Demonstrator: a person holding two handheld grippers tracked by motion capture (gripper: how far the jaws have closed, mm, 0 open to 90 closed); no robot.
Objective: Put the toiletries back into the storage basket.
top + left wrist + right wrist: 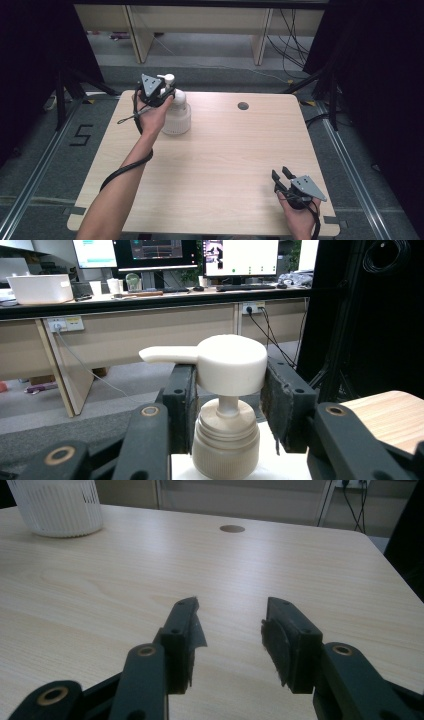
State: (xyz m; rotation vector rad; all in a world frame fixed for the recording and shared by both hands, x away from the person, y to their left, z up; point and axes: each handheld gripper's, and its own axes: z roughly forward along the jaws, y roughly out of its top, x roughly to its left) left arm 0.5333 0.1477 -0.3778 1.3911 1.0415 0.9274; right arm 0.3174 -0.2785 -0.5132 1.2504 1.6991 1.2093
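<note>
— Looking at the far left of the bench (225, 165), what do you see?

— A white pump bottle (176, 117) stands upright there, near the far edge. The left gripper (161, 92) is at its top.

— Does it have hold of it?

— In the left gripper view the pump head (231, 364) sits between the two fingers (181, 390), spout pointing left. The left pad touches the head's side and the right pad lies against the other side, so the fingers are closed about halfway onto the head. Below it the stem and the ribbed collar (226, 442) show between the jaws.

— And the other hand?

— The right gripper (281, 175) is at the near right corner of the bench, well apart from the bottle. Its fingers (182, 630) stand parted with only bare wood between them, holding nothing.

— Anything else on the surface?

— A small round hole (243, 106) near the far edge, to the right of the bottle.
</note>
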